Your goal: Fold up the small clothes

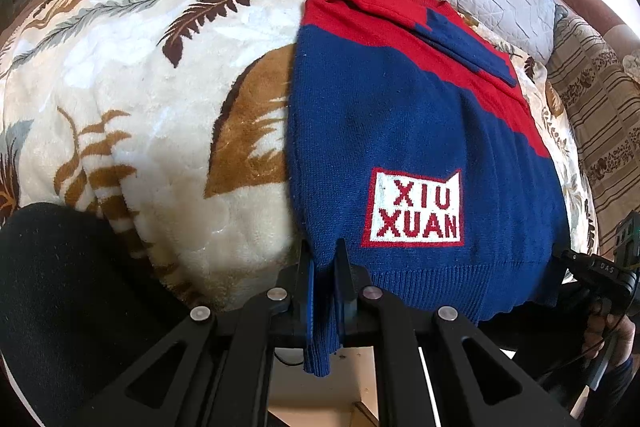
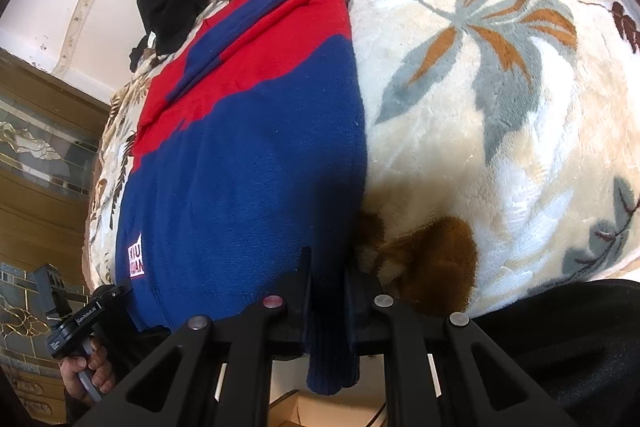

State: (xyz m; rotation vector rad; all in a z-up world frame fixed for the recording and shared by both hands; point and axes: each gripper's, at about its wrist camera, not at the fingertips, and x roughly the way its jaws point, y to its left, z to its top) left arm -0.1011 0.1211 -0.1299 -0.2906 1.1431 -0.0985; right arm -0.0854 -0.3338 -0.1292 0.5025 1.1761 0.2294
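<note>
Gripping the ribbed hem corners, the left hand-held gripper (image 1: 325, 287) and right hand-held gripper (image 2: 329, 291) were clamped on the red-and-blue knitted sweater (image 1: 400, 115), stretching lengthwise away across the leaf-patterned fleece blanket (image 1: 140, 67).

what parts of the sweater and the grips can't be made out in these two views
- Left wrist view: the sweater hem corner inside the left claw is covered by its fingers.
- Right wrist view: the white label is too oblique to read fully; the right claw hides its hem corner.
- Both views: the sweater's underside lies against the leaf blanket.
</note>
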